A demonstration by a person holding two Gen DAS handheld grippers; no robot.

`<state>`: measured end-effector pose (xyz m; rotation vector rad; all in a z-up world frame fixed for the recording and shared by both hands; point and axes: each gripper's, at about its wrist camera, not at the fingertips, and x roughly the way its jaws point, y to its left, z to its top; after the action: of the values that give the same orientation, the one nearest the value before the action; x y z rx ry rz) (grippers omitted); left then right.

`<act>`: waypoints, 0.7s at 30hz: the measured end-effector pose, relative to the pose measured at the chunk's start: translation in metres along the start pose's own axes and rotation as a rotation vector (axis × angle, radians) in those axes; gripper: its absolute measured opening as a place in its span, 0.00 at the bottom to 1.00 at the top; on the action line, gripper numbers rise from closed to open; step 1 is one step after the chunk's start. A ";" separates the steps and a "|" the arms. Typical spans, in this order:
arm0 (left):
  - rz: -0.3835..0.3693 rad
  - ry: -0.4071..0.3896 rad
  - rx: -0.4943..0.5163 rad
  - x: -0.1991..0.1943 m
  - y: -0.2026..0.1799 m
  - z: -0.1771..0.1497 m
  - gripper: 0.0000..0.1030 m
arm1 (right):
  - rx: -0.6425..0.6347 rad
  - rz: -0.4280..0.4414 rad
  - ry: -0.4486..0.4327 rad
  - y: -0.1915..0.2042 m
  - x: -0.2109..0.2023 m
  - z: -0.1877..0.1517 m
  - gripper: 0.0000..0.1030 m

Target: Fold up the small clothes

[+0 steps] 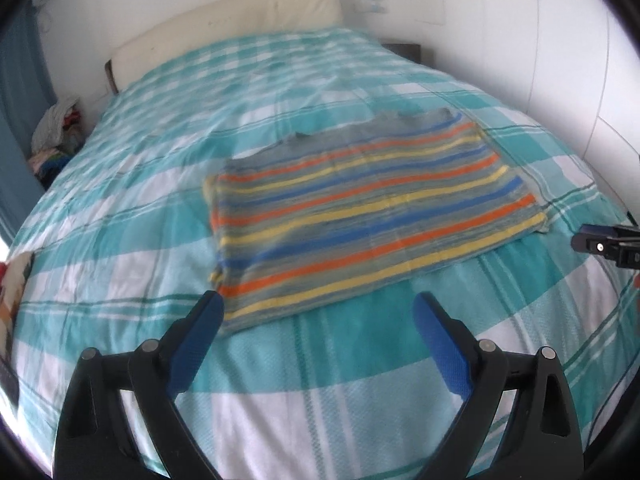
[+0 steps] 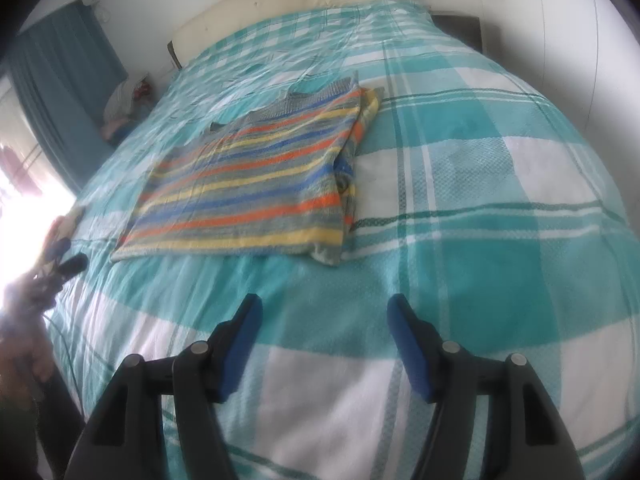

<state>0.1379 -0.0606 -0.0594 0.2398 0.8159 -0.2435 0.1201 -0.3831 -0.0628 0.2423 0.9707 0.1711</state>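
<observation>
Folded striped garment [image 2: 248,184], bed [image 2: 480,184], parted tongs [image 2: 324,308]

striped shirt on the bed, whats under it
The striped shirt lies flat on the teal checked bedspread, folded: along its right edge, lower layers of the same fabric peek out. Whatever else lies beneath is covered and cannot be seen.

The left tool [image 1: 318,312] points down and forward, its blue-padded fingers [image 1: 200,344] spread wide with nothing between them. The right tool [image 2: 324,316] tilts down likewise, jaws parted less widely and empty, fingers [image 2: 412,348] clear of any cloth.
</observation>
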 end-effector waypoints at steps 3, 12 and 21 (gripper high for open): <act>-0.096 0.002 0.071 0.012 -0.040 0.008 0.93 | 0.002 0.029 -0.026 -0.008 0.003 0.022 0.63; -0.251 -0.038 0.346 0.065 -0.167 0.035 0.89 | 0.083 0.190 0.109 -0.044 0.070 0.132 0.62; -0.333 -0.041 0.322 0.092 -0.187 0.050 0.34 | 0.183 0.248 0.218 -0.069 0.144 0.196 0.57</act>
<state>0.1761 -0.2635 -0.1168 0.3998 0.7715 -0.6934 0.3654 -0.4385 -0.0903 0.5208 1.1733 0.3417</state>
